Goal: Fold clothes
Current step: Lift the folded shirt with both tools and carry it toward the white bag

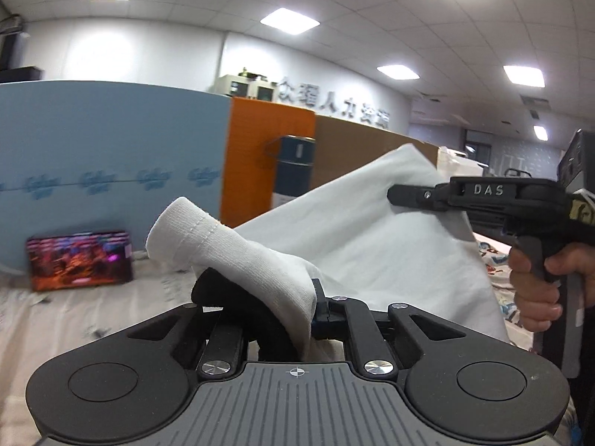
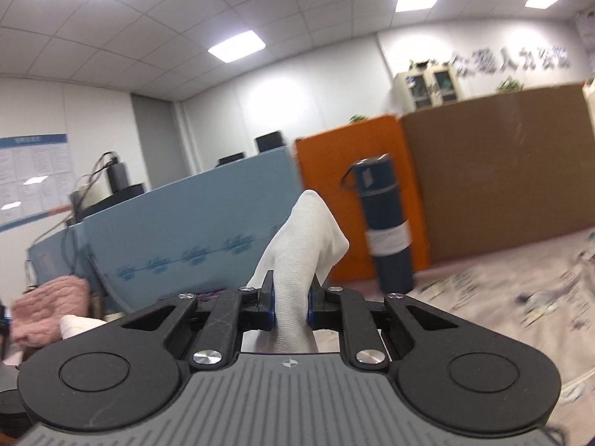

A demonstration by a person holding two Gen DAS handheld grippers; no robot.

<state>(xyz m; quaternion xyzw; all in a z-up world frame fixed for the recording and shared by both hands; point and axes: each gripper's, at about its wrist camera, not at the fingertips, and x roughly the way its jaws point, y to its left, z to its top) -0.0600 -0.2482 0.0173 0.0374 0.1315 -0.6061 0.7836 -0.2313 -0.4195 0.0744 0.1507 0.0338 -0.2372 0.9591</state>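
Garment: white cloth (image 1: 357, 245), knit, stitched hem visible; lifted off the surface, hangs as a sheet betw. my two grippers.
Left gripper (image 1: 256, 297): jaws closed down on a hemmed corner of the cloth; the corner flops fwd over the fingers, so I can't see the pads themselves.
Right gripper (image 2: 291, 306): jaws pinched tight on a bunched fold of the same cloth; a peak of fabric sticks up past the tips. In left view it's at (image 1: 405, 195), gripping the upper edge.
Right hand (image 1: 539, 282): wrapped round the pistol handle, trigger side.
Key relation: the held edge runs from my left grip up and rightward to the right grip, so the right end sits higher. Long axis of the sheet = that line; the body of the cloth drops below it toward the surface.
Nearer hand: neither, both already on the cloth, one per end.
Surface: printed sheet (image 2: 520, 290) below, patterned.
Stage (my read): fits either spreading it out to lay flat, or carrying one edge over for a fold. Can't tell which.
Bkgd: blue flask (image 2: 383, 223) upright by orange panel (image 2: 334, 171); pink knit item (image 2: 44, 308) at far left; colourful box (image 1: 80, 260).
Blur: both views smeared.
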